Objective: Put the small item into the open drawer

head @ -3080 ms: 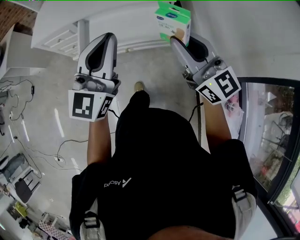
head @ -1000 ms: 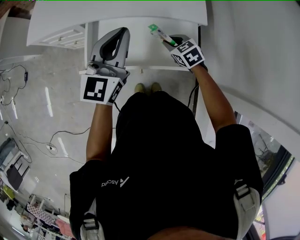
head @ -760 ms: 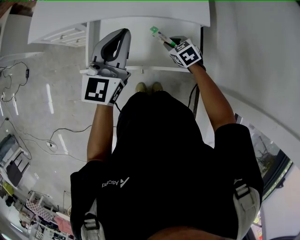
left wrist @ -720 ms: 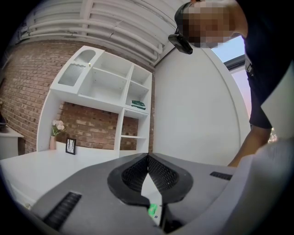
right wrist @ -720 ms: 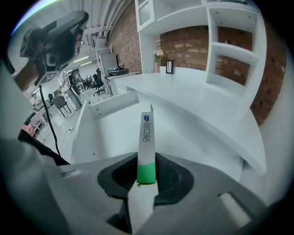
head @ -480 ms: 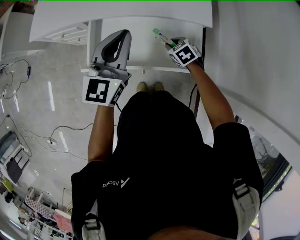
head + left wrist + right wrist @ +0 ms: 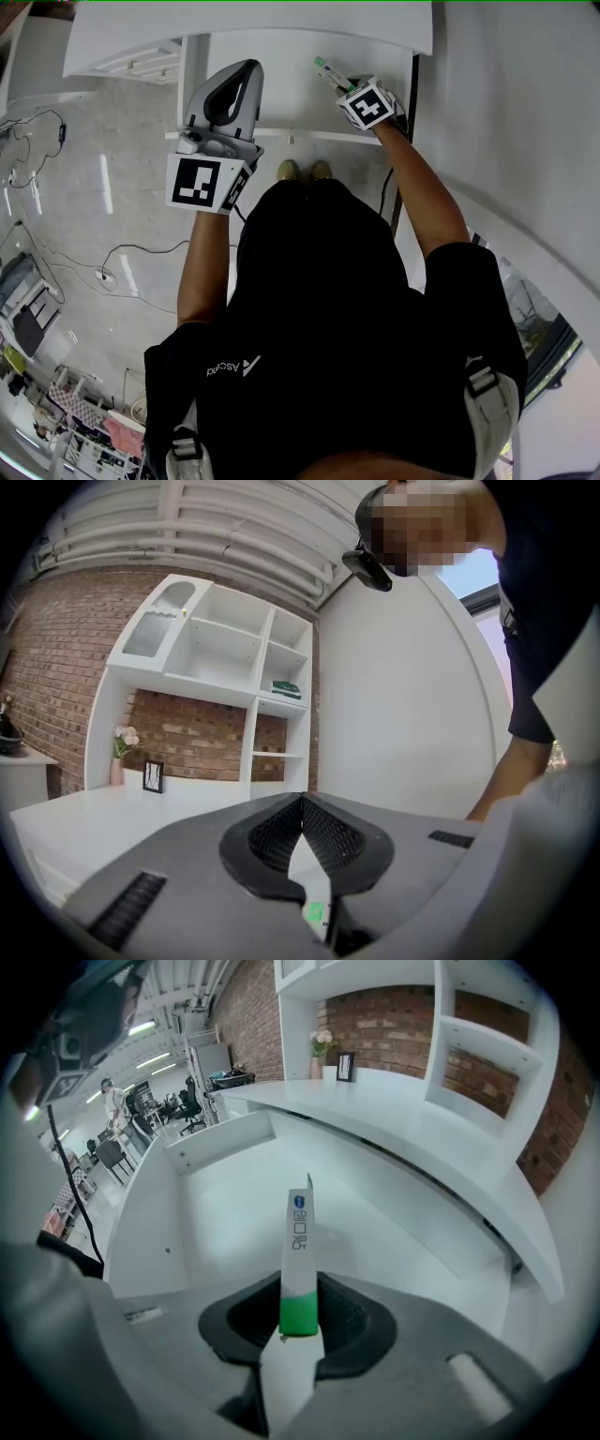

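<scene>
1. At the far left of the head view, cables (image 7: 122, 272) trail over the pale floor (image 7: 84, 206).
2. The left tongs (image 7: 246, 67) hang over the left part of the open drawer (image 7: 281, 94). In the left gripper view their jaws are pressed together at the tips, with nothing between them. Past them stands a white shelf unit (image 7: 234, 658) against a brick wall (image 7: 56, 649).
3. The drawer is white and pulled out from under the white counter (image 7: 253, 19). The person stands right at its front edge.
4. A small white tube (image 7: 298, 1241) with a green cap sits over the right part of the drawer. It points away from the person and its far end is above the drawer floor. Whether that end touches the floor cannot be told.
5. The right tongs (image 7: 345, 86) have the tube by its green cap end. The cap sits between the dark pads (image 7: 352, 1321) and still touches them, and the jaws are just easing apart. Its marker cube (image 7: 367, 103) faces upward.
6. At the far right, a plain white wall (image 7: 506, 112) runs beside the counter.
</scene>
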Demonstrator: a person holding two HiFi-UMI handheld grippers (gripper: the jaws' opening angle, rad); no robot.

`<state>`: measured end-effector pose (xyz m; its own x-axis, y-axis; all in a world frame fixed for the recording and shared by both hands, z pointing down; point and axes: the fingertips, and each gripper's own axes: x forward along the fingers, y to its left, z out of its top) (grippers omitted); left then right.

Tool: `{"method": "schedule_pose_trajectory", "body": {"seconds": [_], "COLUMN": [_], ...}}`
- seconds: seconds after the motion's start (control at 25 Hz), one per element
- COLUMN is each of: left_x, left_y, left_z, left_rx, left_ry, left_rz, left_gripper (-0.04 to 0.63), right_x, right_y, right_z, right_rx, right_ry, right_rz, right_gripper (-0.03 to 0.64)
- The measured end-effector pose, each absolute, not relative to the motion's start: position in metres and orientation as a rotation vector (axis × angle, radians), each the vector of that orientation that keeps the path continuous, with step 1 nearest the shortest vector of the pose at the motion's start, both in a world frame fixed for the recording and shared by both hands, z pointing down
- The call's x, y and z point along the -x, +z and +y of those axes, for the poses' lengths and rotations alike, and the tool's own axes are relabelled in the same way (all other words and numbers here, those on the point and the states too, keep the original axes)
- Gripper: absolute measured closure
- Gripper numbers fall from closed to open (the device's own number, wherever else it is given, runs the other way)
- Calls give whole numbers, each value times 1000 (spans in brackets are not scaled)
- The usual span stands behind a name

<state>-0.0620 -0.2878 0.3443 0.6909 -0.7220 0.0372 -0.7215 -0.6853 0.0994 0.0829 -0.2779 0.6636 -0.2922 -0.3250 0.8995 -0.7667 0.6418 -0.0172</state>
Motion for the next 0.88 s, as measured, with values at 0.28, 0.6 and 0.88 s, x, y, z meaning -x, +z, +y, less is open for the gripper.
{"method": "schedule_pose_trajectory", "body": {"seconds": [0.28, 0.6, 0.88], "left_x": [59, 53, 42], "left_y": [339, 345, 343], "left_z": [-282, -279, -272], "left_rx": [-2789, -2805, -2823], "left_ry": [15, 25, 22], "left_rz": [-1201, -1183, -1134], "left_gripper": [597, 597, 597], "right_x": [-91, -93, -93], "right_y": [660, 642, 585], "right_z": [-271, -276, -279], "right_rx": [-879, -915, -999], "right_ry": [592, 577, 529], "right_rz": [-1870, -1963, -2098], "right_gripper": [498, 477, 479]}}
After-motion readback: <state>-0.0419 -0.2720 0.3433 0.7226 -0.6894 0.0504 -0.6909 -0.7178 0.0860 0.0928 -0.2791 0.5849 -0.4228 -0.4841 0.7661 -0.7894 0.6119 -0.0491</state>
